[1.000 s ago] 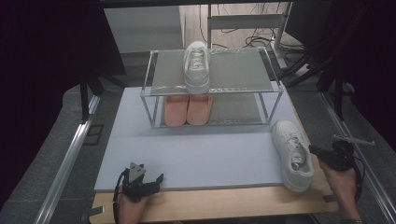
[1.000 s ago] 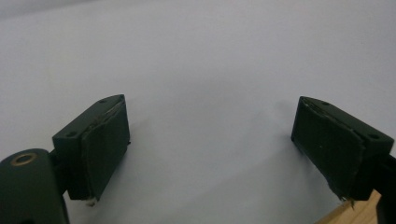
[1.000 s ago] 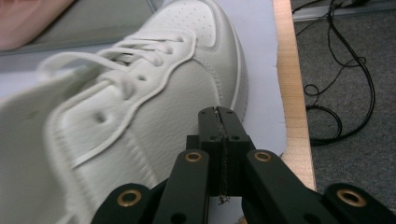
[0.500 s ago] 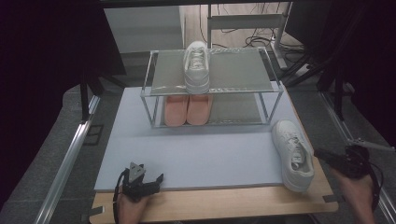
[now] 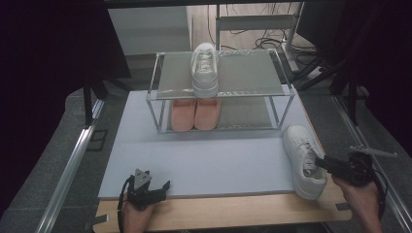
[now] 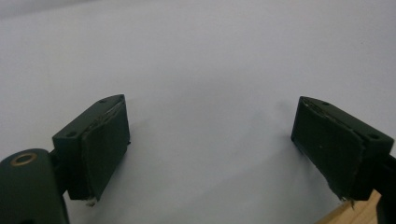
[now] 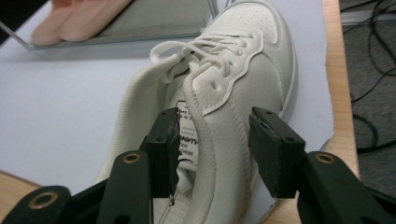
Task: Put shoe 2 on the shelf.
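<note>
White sneaker [image 7: 224, 116] straddled at its collar by right gripper [image 7: 219, 149], jaws just spreading, not pinching (likely released); left gripper [image 6: 210, 140] spread, empty.

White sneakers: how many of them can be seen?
2. One white sneaker stands on the top shelf of the rack, above the pink slippers. The other sneaker lies on the mat's right edge, its collar between the right gripper's jaws.

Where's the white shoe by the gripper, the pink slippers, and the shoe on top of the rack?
white shoe [image 7: 243, 60], right gripper view, on its toe side.
pink slippers [image 5: 195, 115], high view, where the pair meets.
shoe on top of the rack [image 5: 204, 68], high view, on its laces.
</note>
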`<state>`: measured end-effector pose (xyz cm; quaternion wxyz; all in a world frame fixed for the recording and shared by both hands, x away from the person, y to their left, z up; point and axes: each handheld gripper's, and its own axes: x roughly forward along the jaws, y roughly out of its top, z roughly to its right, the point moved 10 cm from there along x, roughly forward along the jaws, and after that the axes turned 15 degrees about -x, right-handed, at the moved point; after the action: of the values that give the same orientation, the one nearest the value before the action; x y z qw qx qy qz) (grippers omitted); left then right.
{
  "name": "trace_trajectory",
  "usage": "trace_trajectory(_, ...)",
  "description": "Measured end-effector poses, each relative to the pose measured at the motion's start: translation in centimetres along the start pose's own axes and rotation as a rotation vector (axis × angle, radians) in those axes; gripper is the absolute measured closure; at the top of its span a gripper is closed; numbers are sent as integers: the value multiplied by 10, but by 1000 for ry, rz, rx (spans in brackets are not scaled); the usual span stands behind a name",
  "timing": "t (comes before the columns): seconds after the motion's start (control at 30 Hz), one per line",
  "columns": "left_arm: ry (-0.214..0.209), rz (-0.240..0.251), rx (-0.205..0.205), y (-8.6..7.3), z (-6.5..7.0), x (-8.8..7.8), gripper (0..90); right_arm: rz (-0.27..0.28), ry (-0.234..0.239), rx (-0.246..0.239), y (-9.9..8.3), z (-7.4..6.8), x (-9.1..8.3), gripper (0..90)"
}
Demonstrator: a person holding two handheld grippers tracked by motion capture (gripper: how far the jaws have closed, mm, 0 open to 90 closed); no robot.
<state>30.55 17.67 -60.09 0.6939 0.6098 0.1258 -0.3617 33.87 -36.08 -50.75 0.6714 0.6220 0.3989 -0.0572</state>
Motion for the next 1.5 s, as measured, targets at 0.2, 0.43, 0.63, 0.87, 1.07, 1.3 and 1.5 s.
trace_trajectory(0.2, 0, 0, 0, 0, 0, 0, 111, -13, -41, -15, -1, 3, 1, 707)
trace_trajectory(0.43, 0, 0, 0, 0, 0, 0, 112, -8, -17, -31, -2, -2, -1, 821)
trace_trajectory(0.63, -1, 1, -1, 0, 0, 0, 111, 1, 39, -30, -4, -10, -2, 827)
trace_trajectory(0.87, -1, 2, -2, 0, 0, 0, 112, -3, 95, -38, -3, -22, 1, 827)
trace_trajectory(1.07, 0, 1, -2, 0, 0, 0, 112, -2, 140, -54, -1, -33, 5, 828)
trace_trajectory(1.3, 0, 1, -1, 0, 0, 0, 112, -1, 204, -70, 4, -50, 15, 828)
trace_trajectory(1.5, 0, 1, -1, 0, 0, 0, 111, -3, 260, -96, 11, -69, 28, 828)
